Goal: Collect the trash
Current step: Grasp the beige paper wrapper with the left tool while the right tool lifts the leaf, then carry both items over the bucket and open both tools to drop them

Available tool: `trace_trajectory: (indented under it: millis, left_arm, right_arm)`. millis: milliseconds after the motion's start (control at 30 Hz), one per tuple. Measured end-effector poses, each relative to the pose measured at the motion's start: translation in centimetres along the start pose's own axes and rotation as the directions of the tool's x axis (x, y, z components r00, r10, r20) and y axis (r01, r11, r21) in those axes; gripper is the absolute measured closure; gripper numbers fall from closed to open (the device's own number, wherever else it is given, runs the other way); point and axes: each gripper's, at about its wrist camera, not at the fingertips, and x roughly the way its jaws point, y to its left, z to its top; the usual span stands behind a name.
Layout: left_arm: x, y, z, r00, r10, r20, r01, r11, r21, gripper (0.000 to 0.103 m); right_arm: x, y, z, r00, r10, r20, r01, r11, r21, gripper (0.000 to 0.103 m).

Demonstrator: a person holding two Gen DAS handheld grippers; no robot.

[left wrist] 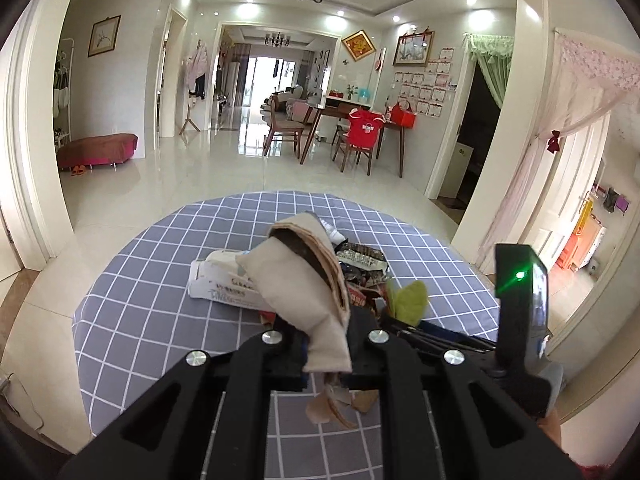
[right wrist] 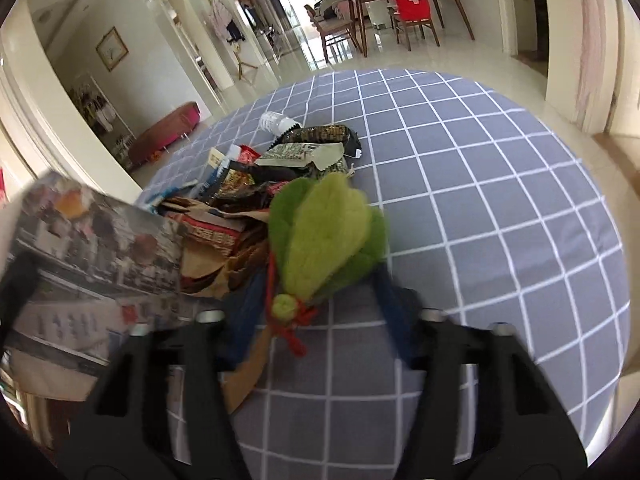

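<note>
1. Trash lies heaped on my round table, which wears a smooth grey-blue cloth crossed by thin white grid lines.
2. My left gripper is pinched on a beige paper bag: matte, creased, folded over at the top, with a dark brown lining showing at its mouth. A torn brown scrap hangs below the fingers.
3. Beyond the bag lies a flat white packet with blue print, crumpled at its edges.
4. To its right sits a glossy dark wrapper with shiny silver crinkles.
5. My right gripper holds a felt leaf bunch: fuzzy green leaves, heart-shaped, light over dark, bound at the stem with twisted red cord. Its blue-padded fingers are blurred and partly spread on either side of the stem; I cannot tell whether they actually press it.
6. In the right wrist view the heap shows brown paper, crinkled foil wrappers and printed cartons, touching and overlapping.
7. A clear plastic bottle lies on its side at the heap's far edge.
8. A blurred printed sheet fills the left of that view.
</note>
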Motion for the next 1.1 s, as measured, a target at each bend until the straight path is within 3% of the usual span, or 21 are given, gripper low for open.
trace_trajectory:
  millis: [100, 267, 600, 867, 1033, 1100]
  left_arm:
    - [-0.1, -0.9, 0.1, 1.0, -0.005, 0.002, 0.005, 1.0, 0.009, 0.092]
    - [-0.5, -3.5, 0.3, 0.999, -0.045, 0.008, 0.044, 0.998, 0.04, 0.092]
    - [0.5, -13.2, 0.5, 0.979, -0.199, -0.03, 0.202, 0.973, 0.112, 0.092]
    - [5.4, -24.5, -1.8, 0.923, -0.336, -0.186, 0.37, 0.909, 0.191, 0.092]
    - [9.7, -30.7, -4.6, 0.877, -0.362, -0.316, 0.443, 0.865, 0.236, 0.092]
    - [11.5, -32.9, -5.8, 0.866, -0.347, -0.36, 0.449, 0.855, 0.259, 0.092]
  right_arm:
    - [-0.9, -0.7, -0.3, 1.0, 0.013, 0.012, -0.013, 1.0, -0.009, 0.086]
    - [-4.8, -3.1, -0.9, 0.997, 0.031, 0.076, -0.033, 0.999, 0.019, 0.087]
    - [-14.6, -11.5, -2.0, 0.975, -0.016, 0.22, -0.013, 0.992, 0.128, 0.087]
    - [-20.2, -20.7, -4.1, 0.946, -0.165, 0.279, 0.091, 0.961, 0.261, 0.087]
    - [-21.3, -26.3, -6.3, 0.926, -0.275, 0.258, 0.176, 0.921, 0.348, 0.087]
    - [-21.3, -28.0, -7.2, 0.916, -0.32, 0.24, 0.216, 0.901, 0.377, 0.087]
